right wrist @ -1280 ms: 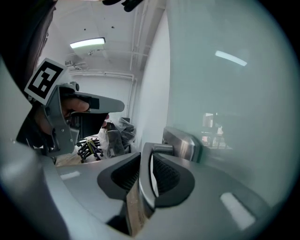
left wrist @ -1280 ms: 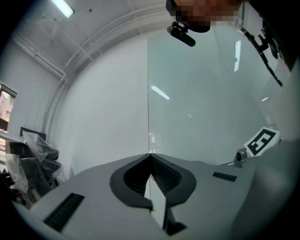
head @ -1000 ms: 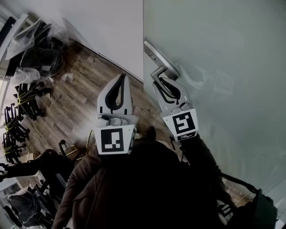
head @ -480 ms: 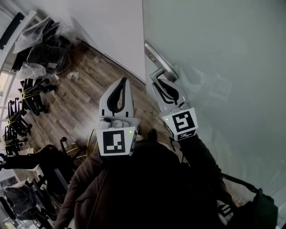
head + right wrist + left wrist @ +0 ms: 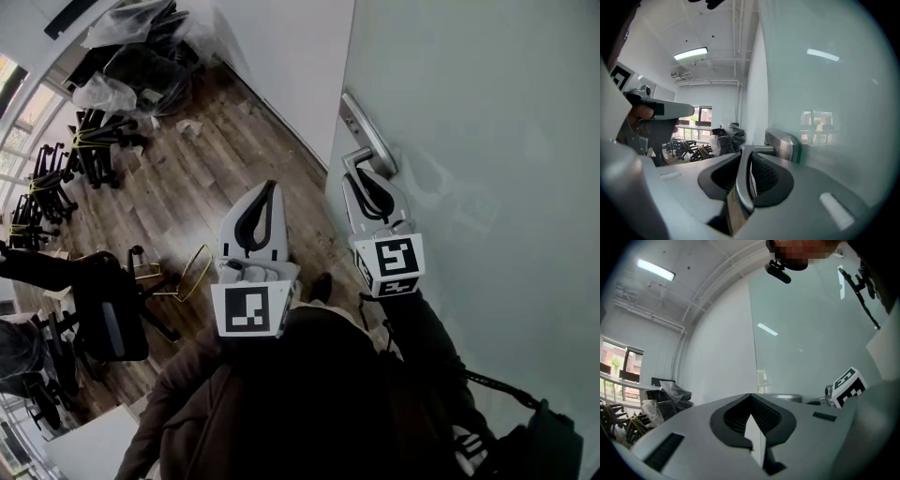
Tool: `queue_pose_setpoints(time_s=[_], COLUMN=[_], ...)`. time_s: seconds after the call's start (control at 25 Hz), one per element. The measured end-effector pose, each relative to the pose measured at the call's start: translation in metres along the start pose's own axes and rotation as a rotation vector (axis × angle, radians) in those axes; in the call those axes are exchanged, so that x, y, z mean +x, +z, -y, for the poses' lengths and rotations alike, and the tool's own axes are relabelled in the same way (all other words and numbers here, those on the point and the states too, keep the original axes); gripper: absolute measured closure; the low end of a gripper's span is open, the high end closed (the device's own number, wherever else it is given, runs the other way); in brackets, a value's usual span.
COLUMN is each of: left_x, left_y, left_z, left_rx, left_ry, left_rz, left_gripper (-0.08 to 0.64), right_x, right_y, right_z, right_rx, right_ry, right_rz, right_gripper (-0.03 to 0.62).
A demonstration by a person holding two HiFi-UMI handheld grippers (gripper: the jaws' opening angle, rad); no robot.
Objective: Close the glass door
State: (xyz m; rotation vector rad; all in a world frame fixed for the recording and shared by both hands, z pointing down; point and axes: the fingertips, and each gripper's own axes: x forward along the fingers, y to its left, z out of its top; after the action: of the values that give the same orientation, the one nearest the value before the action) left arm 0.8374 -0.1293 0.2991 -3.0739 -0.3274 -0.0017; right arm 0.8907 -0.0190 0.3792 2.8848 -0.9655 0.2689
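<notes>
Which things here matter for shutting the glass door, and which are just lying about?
Part of the job:
- glass door
- door handle
- right gripper, jaws clamped on the handle's lever

Just lying about:
- left gripper, jaws together on nothing
- stacked chairs
- plastic-wrapped chairs
- black chair
- paper scrap on the floor

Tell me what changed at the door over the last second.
The edge of the glass door and its handle have shifted rightward in the head view, and the right tongs, clamped on the handle, went with them; more floor shows. Unchanged: that grip, and the left tongs shut and empty alongside.
</notes>
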Motion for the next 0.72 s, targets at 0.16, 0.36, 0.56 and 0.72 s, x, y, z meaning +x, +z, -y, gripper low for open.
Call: queue_pose_setpoints(time_s=[0.16,0.36,0.56,0.72], left_x=[-0.031,-0.070,-0.115,-0.155], left_y=[0.003,-0.007,0.001,-0.006], left_z=[-0.026,-0.048,-0.075,-0.084], left_rx=[0.007,0.002,-0.024,-0.040], left_ry=[0.074,0.109,0.129,0.145], left_rz=[0.010,-0.007,0.021,0.005], left_gripper=[0.563,0.563,0.563,0.563], right_x=[0.001,0.002,-0.005,-0.015], right_y=[0.003,0.000,0.000,0.003], right_z=[-0.023,-0.054,-0.094,-0.120], right_rx=[0.000,-0.006,-0.017,-0.047], right_ry=[0.024,0.058,0.091,0.123], right_rz=[0.000,0.004,0.000,-0.005], right_gripper=[0.523,0.523,0.525,0.523])
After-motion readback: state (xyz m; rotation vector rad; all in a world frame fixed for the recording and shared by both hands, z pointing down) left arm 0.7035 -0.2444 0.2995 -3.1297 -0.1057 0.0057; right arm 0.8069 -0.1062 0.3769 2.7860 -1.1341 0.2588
